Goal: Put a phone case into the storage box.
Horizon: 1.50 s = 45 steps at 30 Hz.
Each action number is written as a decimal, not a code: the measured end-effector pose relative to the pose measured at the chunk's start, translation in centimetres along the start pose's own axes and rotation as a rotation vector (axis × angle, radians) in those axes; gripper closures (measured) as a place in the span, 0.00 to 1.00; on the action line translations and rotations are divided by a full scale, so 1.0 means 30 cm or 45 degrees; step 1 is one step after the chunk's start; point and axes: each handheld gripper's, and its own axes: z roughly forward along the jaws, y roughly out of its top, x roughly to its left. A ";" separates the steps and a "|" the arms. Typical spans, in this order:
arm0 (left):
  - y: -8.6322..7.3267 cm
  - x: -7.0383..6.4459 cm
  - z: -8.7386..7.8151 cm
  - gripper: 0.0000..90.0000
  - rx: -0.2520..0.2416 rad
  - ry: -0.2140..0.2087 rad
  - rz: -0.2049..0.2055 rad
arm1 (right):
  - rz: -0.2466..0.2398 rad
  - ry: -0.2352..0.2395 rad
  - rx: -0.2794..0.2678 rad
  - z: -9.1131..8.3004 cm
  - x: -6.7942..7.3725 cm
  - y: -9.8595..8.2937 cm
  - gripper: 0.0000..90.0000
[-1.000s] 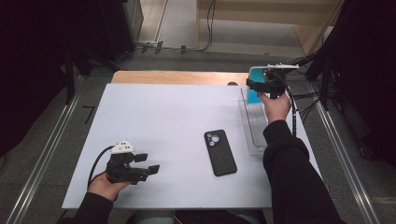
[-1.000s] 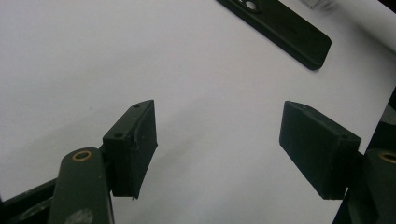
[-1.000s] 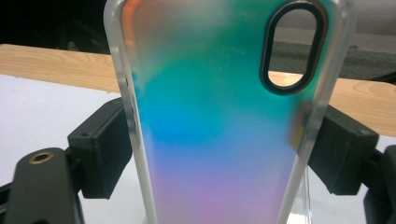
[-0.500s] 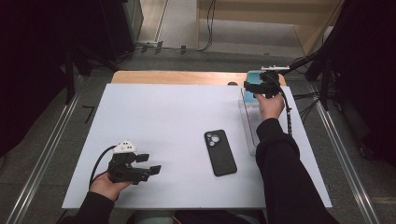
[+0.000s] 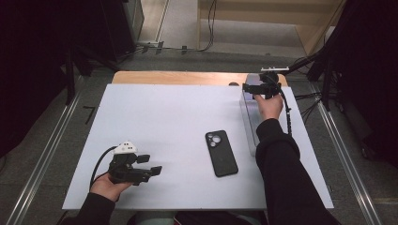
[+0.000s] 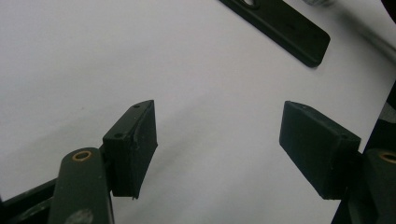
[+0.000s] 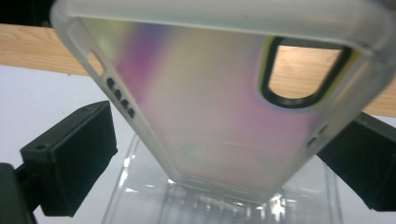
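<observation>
right tool (image 7: pixel 224 140) straddles a translucent phone case (image 7: pixel 219 107) over the clear tray (image 5: pixel 248 119), unclamped; left tool (image 5: pixel 151 165) gapes above white tabletop (image 5: pixel 178 112).

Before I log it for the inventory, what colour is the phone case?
Frosted clear with a pink-purple rainbow sheen; the phone case shows best in the right gripper view.

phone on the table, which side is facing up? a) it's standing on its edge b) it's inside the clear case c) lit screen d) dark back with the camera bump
d: in the high view the phone lies flat on the white table with its camera rings up, apart from the translucent case between the right gripper's jaws.
</observation>
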 end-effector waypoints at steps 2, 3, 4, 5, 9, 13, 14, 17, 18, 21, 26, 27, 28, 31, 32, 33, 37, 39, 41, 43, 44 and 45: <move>0.000 0.000 0.000 0.31 -0.002 0.000 -0.001 | -0.012 -0.011 -0.002 -0.003 -0.004 0.001 0.00; 0.001 0.000 0.001 0.31 -0.002 0.000 -0.002 | -0.005 -0.008 -0.002 -0.005 -0.005 0.001 0.00; 0.001 0.000 0.001 0.31 -0.005 -0.001 -0.005 | -0.006 -0.006 -0.001 -0.007 -0.005 0.002 0.00; 0.000 0.000 0.002 0.31 -0.007 -0.002 -0.007 | -0.010 -0.008 0.001 -0.007 -0.004 0.002 0.00; 0.001 0.001 0.001 0.31 -0.005 -0.001 -0.008 | -0.003 0.011 0.019 -0.015 0.002 0.002 0.00; 0.002 0.003 0.002 0.31 -0.003 0.002 -0.008 | -0.017 0.020 0.034 -0.031 0.012 0.001 0.00; 0.003 0.003 0.002 0.31 -0.002 0.003 -0.008 | -0.014 0.022 0.024 -0.039 0.013 0.001 0.00; 0.005 0.002 0.003 0.31 0.000 -0.002 -0.005 | -0.005 0.033 0.015 -0.060 0.007 0.002 0.00; 0.006 0.002 0.005 0.31 -0.003 -0.003 -0.007 | 0.008 0.039 0.011 -0.067 0.005 0.002 0.00; 0.009 0.002 0.005 0.31 -0.002 -0.006 -0.009 | -0.004 0.047 -0.009 -0.092 0.001 0.002 0.00; 0.014 0.004 0.004 0.31 -0.006 -0.004 -0.010 | 0.015 0.062 -0.008 -0.136 -0.006 -0.010 0.00; 0.016 0.004 0.004 0.31 -0.006 -0.005 -0.011 | 0.018 0.072 -0.014 -0.147 -0.006 -0.017 0.00; 0.016 0.005 0.004 0.31 -0.009 -0.005 -0.010 | 0.025 0.085 -0.019 -0.157 -0.005 -0.026 0.00; 0.020 0.006 0.007 0.31 -0.007 -0.010 -0.006 | 0.021 0.124 -0.010 -0.184 0.007 -0.049 0.00; 0.020 0.006 0.008 0.31 -0.008 -0.010 -0.006 | 0.013 0.139 0.010 -0.194 0.013 -0.055 0.00; 0.022 0.006 0.008 0.31 -0.006 -0.012 -0.006 | 0.006 0.140 0.013 -0.201 0.017 -0.060 0.00; 0.028 0.008 0.007 0.31 -0.010 -0.018 -0.006 | -0.022 0.197 0.007 -0.237 0.032 -0.082 0.00; 0.031 0.011 0.006 0.31 -0.014 -0.023 -0.021 | -0.041 0.231 0.025 -0.254 0.041 -0.091 0.00; 0.033 0.016 0.005 0.31 -0.012 -0.026 -0.021 | -0.061 0.256 0.027 -0.274 0.053 -0.101 0.00; 0.035 0.018 0.006 0.31 -0.007 -0.027 -0.022 | -0.079 0.291 0.034 -0.294 0.062 -0.112 0.00; 0.037 0.019 0.007 0.31 -0.005 -0.032 -0.018 | -0.085 0.306 0.028 -0.305 0.066 -0.119 0.00; 0.039 0.019 0.007 0.31 -0.001 -0.030 -0.014 | -0.087 0.316 0.032 -0.317 0.070 -0.127 0.00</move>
